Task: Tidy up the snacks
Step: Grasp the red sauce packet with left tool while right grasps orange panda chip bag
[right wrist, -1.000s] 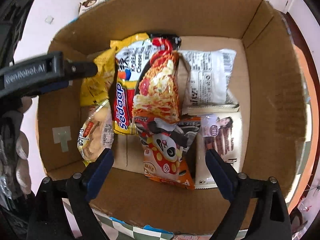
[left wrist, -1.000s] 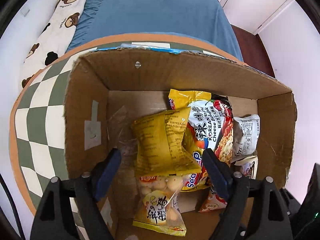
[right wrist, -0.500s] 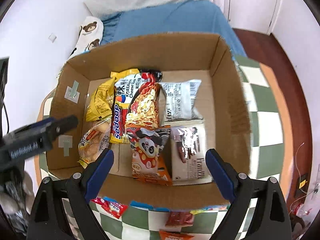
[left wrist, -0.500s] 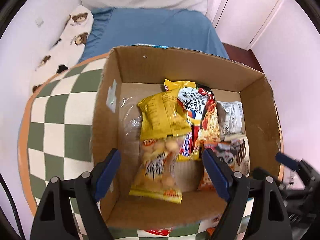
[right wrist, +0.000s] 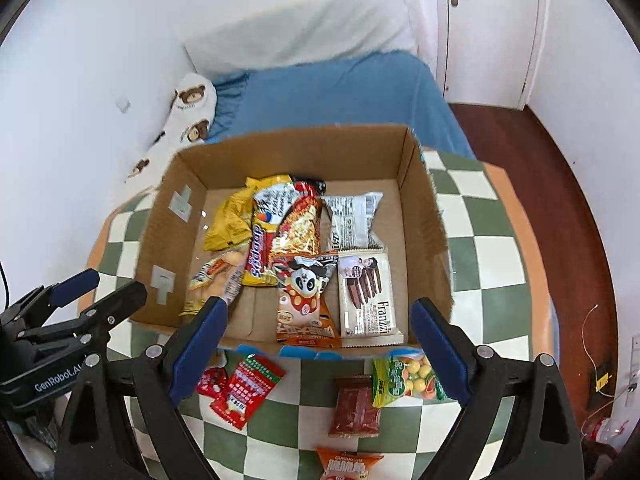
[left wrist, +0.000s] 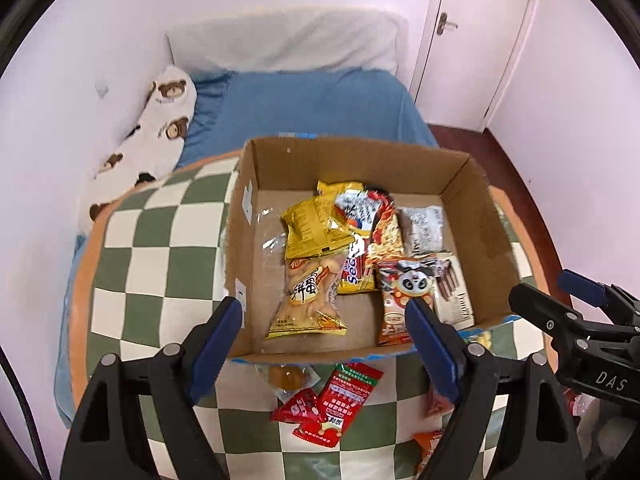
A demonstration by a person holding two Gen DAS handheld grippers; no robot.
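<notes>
Left wrist view first: the left gripper [left wrist: 323,344] is held above the near edge of the cardboard box [left wrist: 464,184], fingers spread wide, nothing between them. The box sits on the checkered table [left wrist: 160,248] and already holds a bunch of snacks: a yellow bag [left wrist: 310,228], a clear peanut-ish pack [left wrist: 308,300], a noodle pack [left wrist: 372,240], a panda pack [left wrist: 404,292]. Loose stuff is left on the table just in front of the box: a red sachet [left wrist: 344,404] overlapping a smaller red packet [left wrist: 298,406], and a clear-wrapped pastry [left wrist: 286,376] tucked against the box wall. The right gripper [left wrist: 560,300] can be seen off to the right side.

Right wrist view: the right gripper [right wrist: 318,344] is also held wide open and empty, hovering over the near box rim. Under it, a green candy bag [right wrist: 400,378], a dark red bar [right wrist: 356,408] and an orange packet [right wrist: 348,466] are seen on the table, well outside the box. The wafer pack [right wrist: 366,296] lies flat in the box's right part.

So the job looks maybe half done, judging by what's left out. For the next grab, the flat sachets should probably be pinched at a raised edge or corner, not pressed from the top, since thin foil tends to slide. The green bag looks puffy, so a gentle squeeze would be wise. Free floor space is seen on the box's left side, so drops could be aimed there.
</notes>
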